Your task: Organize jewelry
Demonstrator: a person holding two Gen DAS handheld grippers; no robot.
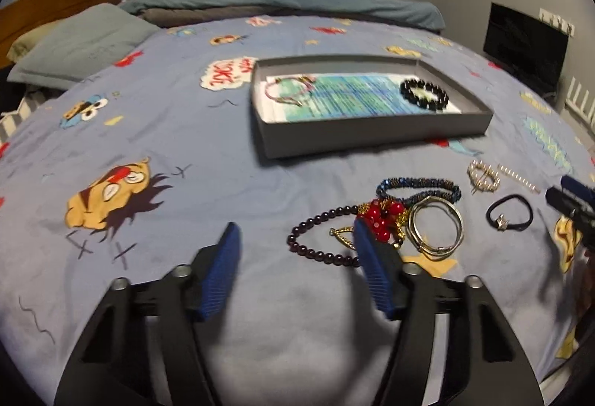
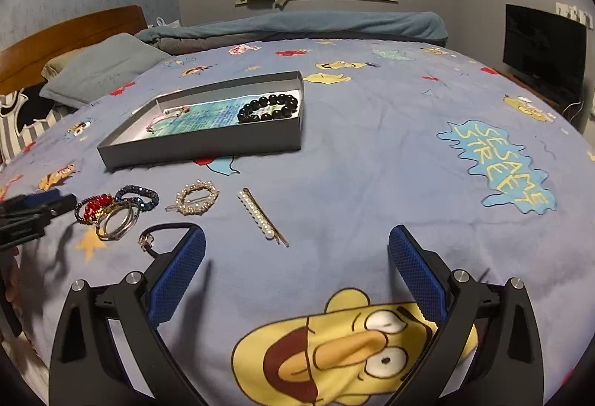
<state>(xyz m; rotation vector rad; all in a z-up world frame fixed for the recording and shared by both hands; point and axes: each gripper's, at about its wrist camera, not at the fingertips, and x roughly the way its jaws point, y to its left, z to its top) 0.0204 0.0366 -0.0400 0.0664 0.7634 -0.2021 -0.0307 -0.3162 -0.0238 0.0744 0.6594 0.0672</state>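
While most pieces remain loose on the cartoon-print bedspread (image 2: 372, 153), the task reads as roughly one quarter complete. The grey box (image 1: 372, 141) sits open near the middle of the bed and already contains two items: a black bead bracelet (image 1: 424, 94) at one end and a pink cord bracelet (image 1: 286, 89) at the other, both lying on a blue-green printed sheet whose text is too blurred to read.

Outstanding items lie in a loose row in front of the box:
- dark purple bead strand (image 1: 319, 238), touching the pile beside it
- silver bangles (image 1: 438, 227), overlapping a red bead cluster (image 1: 383, 216) and a blue beaded bracelet (image 1: 416, 187)
- pearl hair clip (image 2: 196, 198)
- pearl hair pin (image 2: 260, 216)
- black hair tie (image 1: 509, 214) with a small charm

The left gripper (image 1: 293, 235) is part-spread with nothing between its pads; its right pad overlaps the bead strand in view, contact unconfirmed. The right gripper (image 2: 297, 238) is spread wide and empty, near the hair pin.

Legible writing: "SESAME STREET" (image 2: 498, 168) printed on the bedspread.
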